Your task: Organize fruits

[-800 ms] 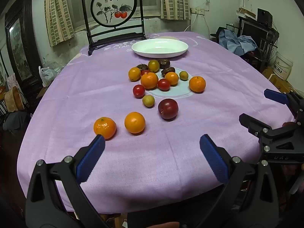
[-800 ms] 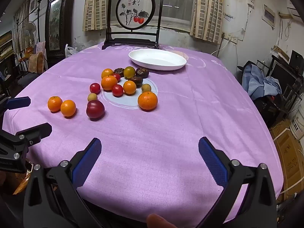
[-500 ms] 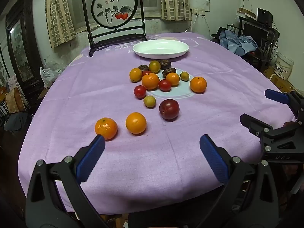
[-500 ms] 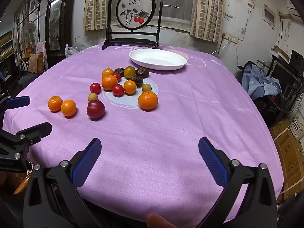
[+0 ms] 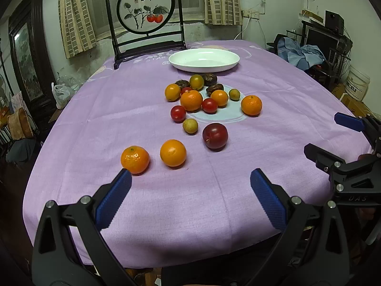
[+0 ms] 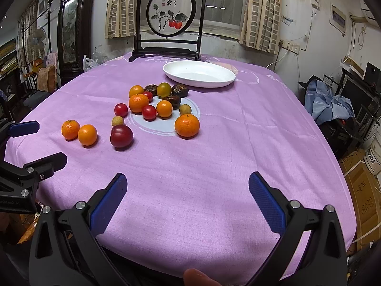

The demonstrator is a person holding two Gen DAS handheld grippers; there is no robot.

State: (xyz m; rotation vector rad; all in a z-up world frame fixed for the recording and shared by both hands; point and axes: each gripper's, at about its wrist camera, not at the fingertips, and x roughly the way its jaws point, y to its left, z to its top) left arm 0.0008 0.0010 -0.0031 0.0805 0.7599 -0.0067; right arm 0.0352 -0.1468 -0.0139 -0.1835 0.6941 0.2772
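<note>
fruits (image 5: 197, 109) mid-table, plate (image 5: 204, 60) behind them, screen (image 5: 145, 21) behind plate

Your tablecloth (image 5: 147, 205) is matt woven purple cloth, faintly creased. The white dish (image 5: 204, 60) near its far edge looks like glossy, smooth ceramic or plastic. The dark plum (image 5: 215, 135) shines; the mandarin (image 5: 135, 159) is dimpled and waxy. Your left gripper (image 5: 190, 182) has ribbed blue pads (image 5: 113, 199) on matt black plastic with metal screws.

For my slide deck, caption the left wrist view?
Open left gripper faces scattered fruit on a purple tablecloth, empty white dish beyond.
</note>
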